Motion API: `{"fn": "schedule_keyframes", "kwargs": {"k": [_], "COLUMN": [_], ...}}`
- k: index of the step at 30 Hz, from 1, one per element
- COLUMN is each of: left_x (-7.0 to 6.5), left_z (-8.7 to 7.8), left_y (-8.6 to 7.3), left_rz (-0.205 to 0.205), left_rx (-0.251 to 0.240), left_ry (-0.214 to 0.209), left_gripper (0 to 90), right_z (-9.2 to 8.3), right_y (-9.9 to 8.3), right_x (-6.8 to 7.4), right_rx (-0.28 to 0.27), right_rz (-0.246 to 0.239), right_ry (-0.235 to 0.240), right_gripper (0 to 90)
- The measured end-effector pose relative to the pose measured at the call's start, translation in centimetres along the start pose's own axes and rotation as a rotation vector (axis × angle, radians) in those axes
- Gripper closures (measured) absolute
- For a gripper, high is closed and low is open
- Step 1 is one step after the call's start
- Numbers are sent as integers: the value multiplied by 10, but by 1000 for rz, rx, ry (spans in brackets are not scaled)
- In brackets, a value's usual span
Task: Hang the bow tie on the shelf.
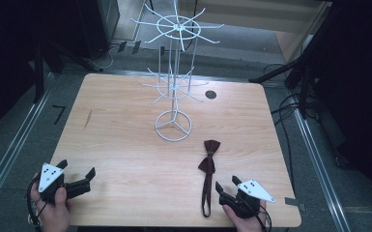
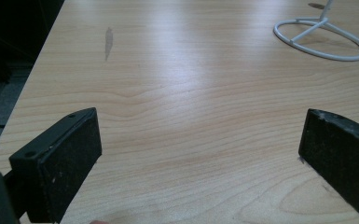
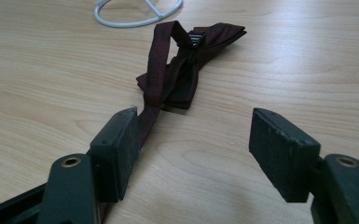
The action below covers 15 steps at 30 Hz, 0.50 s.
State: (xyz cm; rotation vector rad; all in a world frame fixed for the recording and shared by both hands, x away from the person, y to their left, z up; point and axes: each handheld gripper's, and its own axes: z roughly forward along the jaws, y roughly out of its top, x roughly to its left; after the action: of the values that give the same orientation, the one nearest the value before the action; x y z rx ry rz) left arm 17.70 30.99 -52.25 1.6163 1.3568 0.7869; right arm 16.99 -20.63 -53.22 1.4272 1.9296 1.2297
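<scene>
A dark red bow tie (image 1: 209, 157) lies flat on the wooden table (image 1: 125, 140), its strap (image 1: 206, 193) trailing toward the front edge. In the right gripper view the bow tie (image 3: 182, 70) sits just ahead of the jaws, its strap passing beside the left jaw. My right gripper (image 1: 227, 186) is open at the front right, next to the strap, holding nothing. My left gripper (image 1: 77, 170) rests open at the front left over bare wood. A white wire display rack (image 1: 174, 82) with hooked arms stands at the table's middle back, its ring base (image 2: 321, 39) seen far right in the left gripper view.
A small dark round hole (image 1: 210, 94) marks the table right of the rack. A dark smudge (image 1: 88, 118) lies on the left part of the top. Metal rails and cables run on the floor around the table.
</scene>
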Motion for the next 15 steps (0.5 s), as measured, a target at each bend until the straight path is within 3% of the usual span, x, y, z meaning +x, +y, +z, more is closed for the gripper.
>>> {"fn": "schedule_keyframes", "kwargs": {"k": [15], "left_x": [0], "left_z": [0], "left_y": [0], "left_rz": [-1], "left_rx": [0], "left_ry": [0], "left_gripper": [0], "right_z": [6], "right_y": [-3], "right_x": [11], "right_rx": [61], "right_rz": [18], "right_ry": [33], "right_gripper": [429]}}
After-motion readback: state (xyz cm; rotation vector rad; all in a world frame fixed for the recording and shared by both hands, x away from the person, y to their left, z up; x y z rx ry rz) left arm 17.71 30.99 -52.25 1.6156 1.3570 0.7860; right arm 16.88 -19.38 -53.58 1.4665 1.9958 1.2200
